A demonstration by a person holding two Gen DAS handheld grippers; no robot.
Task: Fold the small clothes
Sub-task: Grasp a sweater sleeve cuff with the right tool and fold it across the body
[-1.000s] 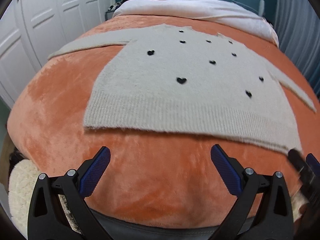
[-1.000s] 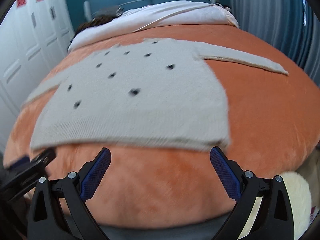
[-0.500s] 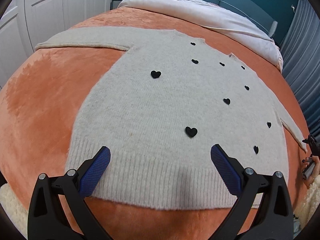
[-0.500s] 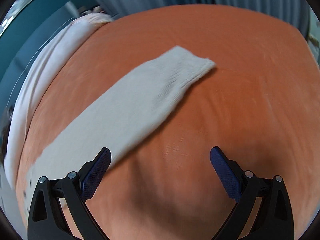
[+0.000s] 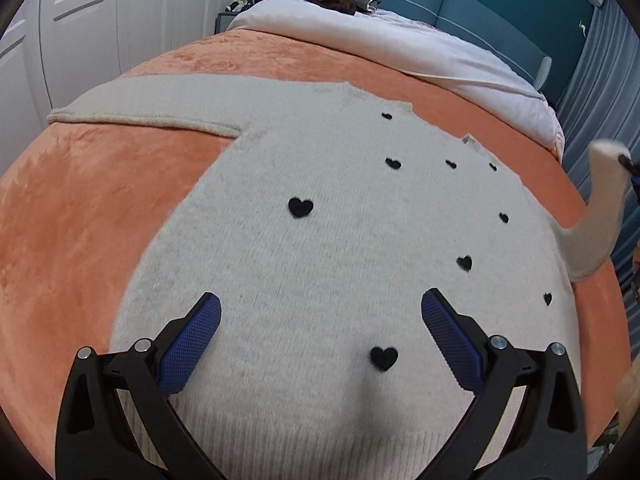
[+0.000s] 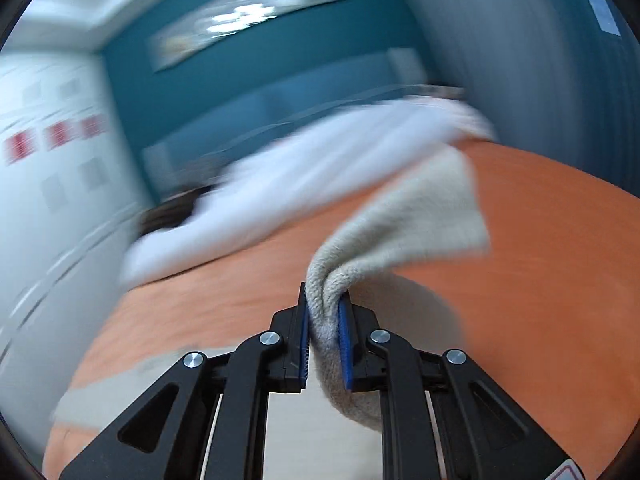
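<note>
Left wrist view: a cream, fuzzy knit sweater (image 5: 320, 248) lies flat, front up, on the orange plush blanket (image 5: 80, 220). Small black hearts (image 5: 301, 207) are scattered over its front; the hem is ribbed. One sleeve (image 5: 144, 114) stretches straight out to the left of the sweater body, its edge a soft rolled seam. The other sleeve (image 5: 600, 208) is lifted off the blanket at the sweater's right, hanging in a curve from its cuff. The left gripper (image 5: 320, 320) hovers over the lower sweater body, blue textured pads wide apart, nothing between them. Bare blanket is open to the left of the sweater; a white duvet (image 5: 400, 56) lies beyond its collar.

Right wrist view, motion-blurred: the right gripper (image 6: 324, 320) has its jaws closing, blue pads pressed on a bunched fold of the sleeve (image 6: 408, 216). The knit loops thick and ribbed between them; the cuff flares out above. Blanket (image 6: 540, 260) lies open to the right of the sleeve.
</note>
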